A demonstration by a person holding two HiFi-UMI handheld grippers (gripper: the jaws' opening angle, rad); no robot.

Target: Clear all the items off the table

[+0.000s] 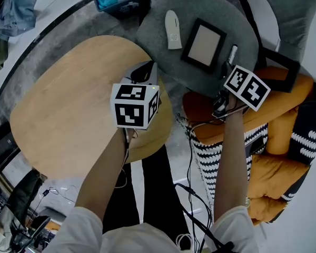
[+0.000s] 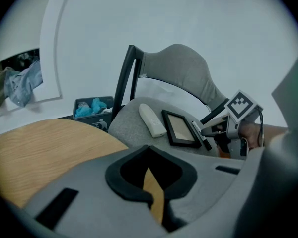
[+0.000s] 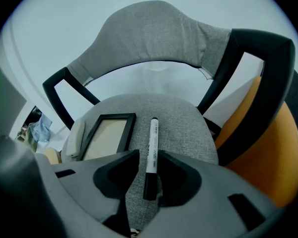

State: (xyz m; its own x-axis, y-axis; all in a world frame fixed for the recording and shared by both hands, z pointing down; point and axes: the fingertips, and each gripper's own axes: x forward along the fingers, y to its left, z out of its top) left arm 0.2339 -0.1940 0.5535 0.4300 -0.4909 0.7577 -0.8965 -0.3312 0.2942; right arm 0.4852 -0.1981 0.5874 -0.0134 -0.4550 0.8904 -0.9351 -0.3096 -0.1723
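grey plastic made up both tools. the left gripper hung over the round light-wood table with its jaws together and nothing in them. we judged it idle, since no item showed on the part of the tabletop in view.

the right gripper pointed steeply down at the grey fabric chair seat with its jaws parted. the white marker with a black end lay flat on the seat between them. a gap showed along the marker's left side, so it looked set down rather than clamped.

we took the chair for the drop-off spot. just beside the marker lay the black picture frame with a pale blank panel, and beyond it the white oblong remote control, each apart from its neighbour so nothing stacked. farther off stood a blue bin holding turquoise bits.

as for writing, the marker's barrel carried a line of small dark print and the remote a grey label, both too small for us to read. the cube on each gripper bore only black-and-white square patterns.
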